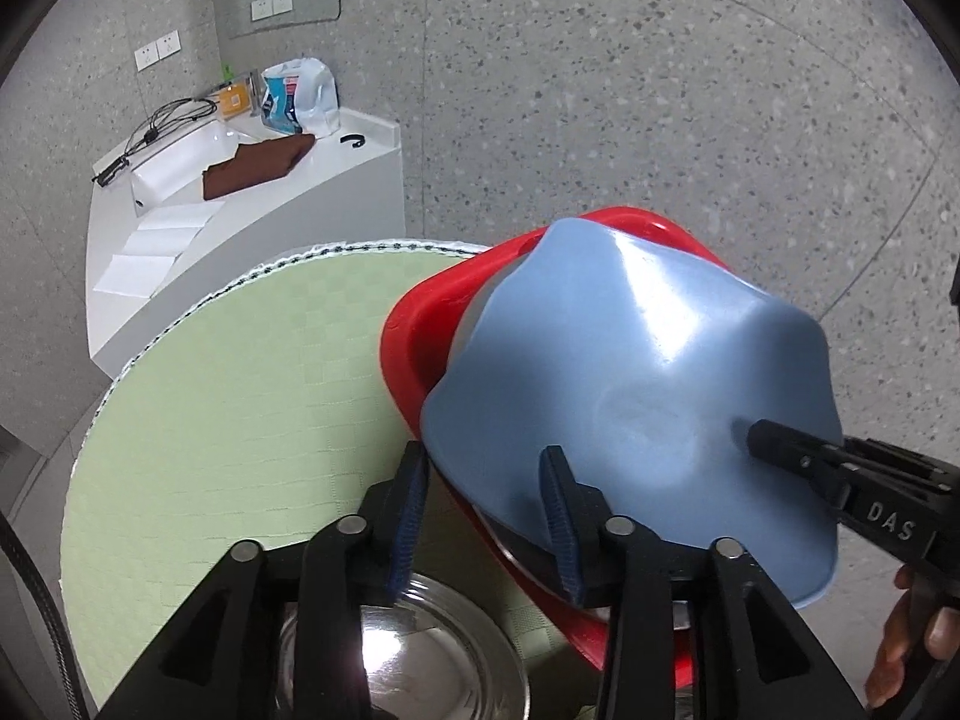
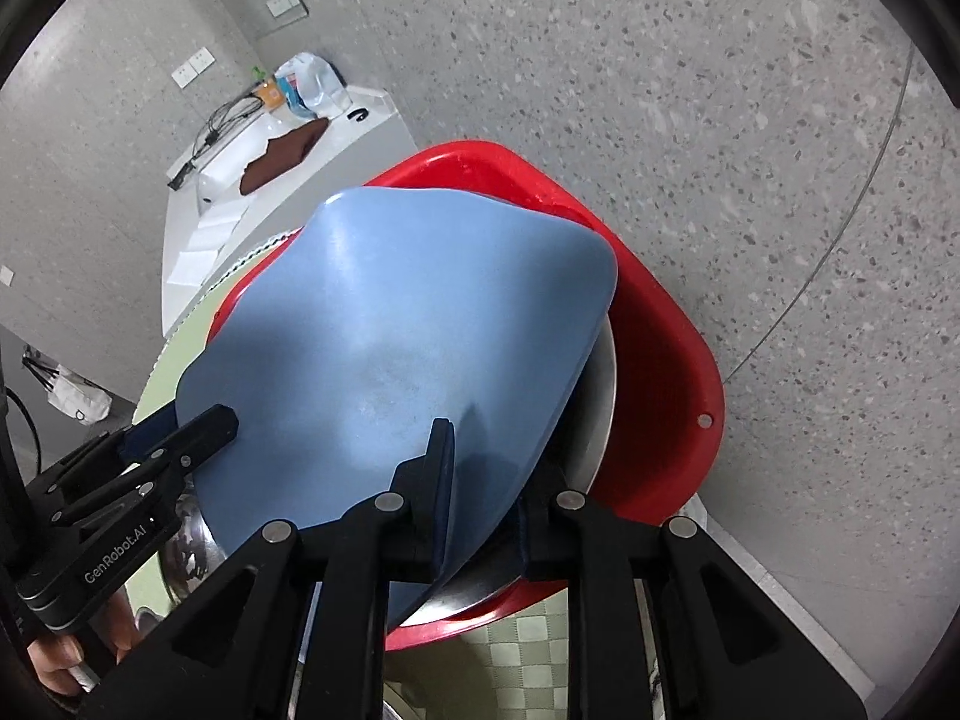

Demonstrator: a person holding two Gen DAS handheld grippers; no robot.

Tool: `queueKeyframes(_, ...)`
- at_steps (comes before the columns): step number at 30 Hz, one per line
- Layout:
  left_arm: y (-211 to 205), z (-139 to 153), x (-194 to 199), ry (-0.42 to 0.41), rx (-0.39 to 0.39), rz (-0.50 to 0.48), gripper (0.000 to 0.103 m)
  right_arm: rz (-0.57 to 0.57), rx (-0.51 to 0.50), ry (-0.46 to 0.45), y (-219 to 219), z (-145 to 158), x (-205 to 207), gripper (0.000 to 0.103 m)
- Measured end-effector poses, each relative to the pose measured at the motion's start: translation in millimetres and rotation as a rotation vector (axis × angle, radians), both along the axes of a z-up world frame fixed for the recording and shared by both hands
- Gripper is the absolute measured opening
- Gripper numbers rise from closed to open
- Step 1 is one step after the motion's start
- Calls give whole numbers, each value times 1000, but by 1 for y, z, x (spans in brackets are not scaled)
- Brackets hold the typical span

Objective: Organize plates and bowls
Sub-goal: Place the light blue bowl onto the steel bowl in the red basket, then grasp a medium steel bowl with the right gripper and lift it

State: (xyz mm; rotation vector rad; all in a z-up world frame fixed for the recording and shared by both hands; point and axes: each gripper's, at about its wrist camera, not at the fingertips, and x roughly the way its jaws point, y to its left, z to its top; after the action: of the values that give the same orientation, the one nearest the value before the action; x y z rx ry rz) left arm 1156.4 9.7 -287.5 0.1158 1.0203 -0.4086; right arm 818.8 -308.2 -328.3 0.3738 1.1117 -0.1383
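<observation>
A blue wavy-rimmed bowl [image 1: 630, 384] is held tilted over a red basin [image 1: 414, 330] at the edge of a round green-clothed table [image 1: 240, 396]. My left gripper [image 1: 486, 480] grips the bowl's near rim, one finger inside and one outside. My right gripper [image 2: 480, 468] is shut on the bowl's [image 2: 396, 324] opposite rim; it also shows in the left wrist view [image 1: 774, 438]. A steel plate [image 2: 600, 402] lies in the red basin [image 2: 660, 336] under the bowl. Another steel dish [image 1: 420, 648] sits on the table below my left gripper.
A white counter [image 1: 252, 204] with a brown cloth [image 1: 258, 168], cables and a bag stands beyond the table. Speckled grey floor [image 1: 660, 90] lies to the right.
</observation>
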Motion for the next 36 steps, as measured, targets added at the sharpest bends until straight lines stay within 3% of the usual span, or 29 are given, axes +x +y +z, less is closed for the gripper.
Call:
queueKeyframes(4, 10, 7, -10, -24, -14, 13, 61, -7, -10, -24, 0, 9, -5, 34)
queueKeyframes(6, 16, 12, -15, -43, -18, 16, 62, -3, -31, -34, 3, 14, -7, 40)
queueKeyframes(9, 29, 23, -26, -67, -32, 29, 64, -18, -79, -60, 4, 24, -15, 66)
queueKeyframes(15, 73, 45, -57, -128, -37, 68, 73, -33, -129, -91, 8, 42, -35, 66)
queueKeyframes(21, 126, 51, -85, -169, 3, 116, 76, 19, -129, -141, 55, 60, -61, 66)
queueKeyframes(29, 156, 23, -99, -80, -11, 79, 76, 113, -116, -110, 143, 44, -62, 66)
queueKeyframes(36, 172, -6, -80, 33, -25, 6, 71, 93, -126, -46, 173, 17, -56, 65)
